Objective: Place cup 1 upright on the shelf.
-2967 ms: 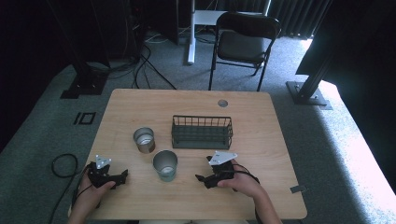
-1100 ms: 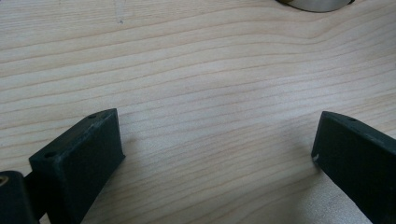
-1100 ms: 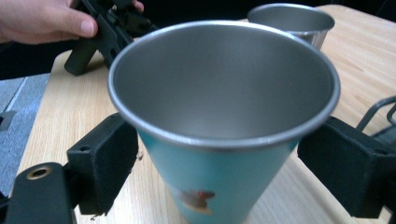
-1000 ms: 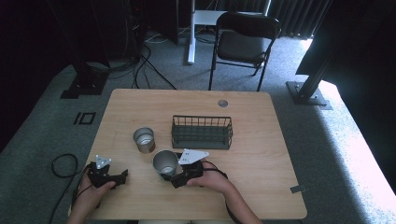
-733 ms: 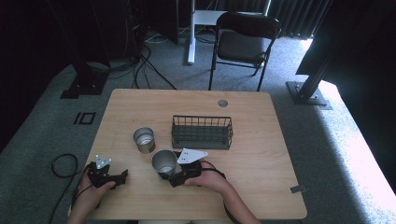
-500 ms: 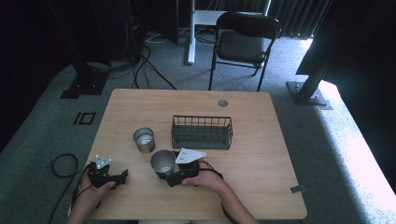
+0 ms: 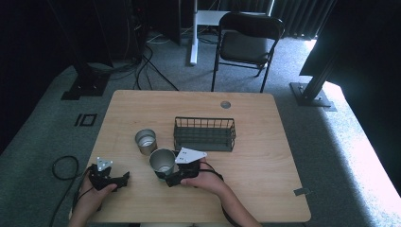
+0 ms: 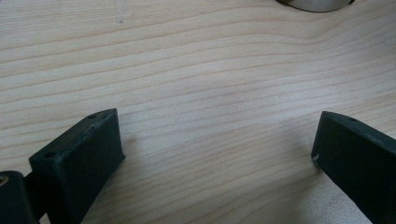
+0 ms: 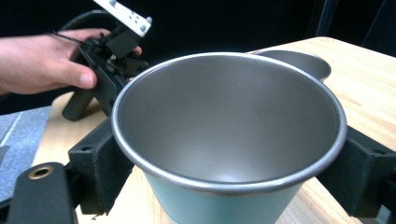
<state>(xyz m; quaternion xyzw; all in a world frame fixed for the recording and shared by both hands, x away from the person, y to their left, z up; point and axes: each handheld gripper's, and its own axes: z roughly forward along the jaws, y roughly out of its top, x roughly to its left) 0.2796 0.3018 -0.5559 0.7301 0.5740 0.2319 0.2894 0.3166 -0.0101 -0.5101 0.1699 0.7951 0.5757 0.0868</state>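
2 jaws of the right gripper (image 9: 224, 172) flank the steel cup (image 9: 229, 140), clamping its sides.

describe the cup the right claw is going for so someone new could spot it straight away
Start at the wire basket in the middle of the wooden table. Two metal cups stand near its left end. It is the nearer cup, by the basket's front left corner, between the jaws of the right claw; the other cup stands farther back, apart.
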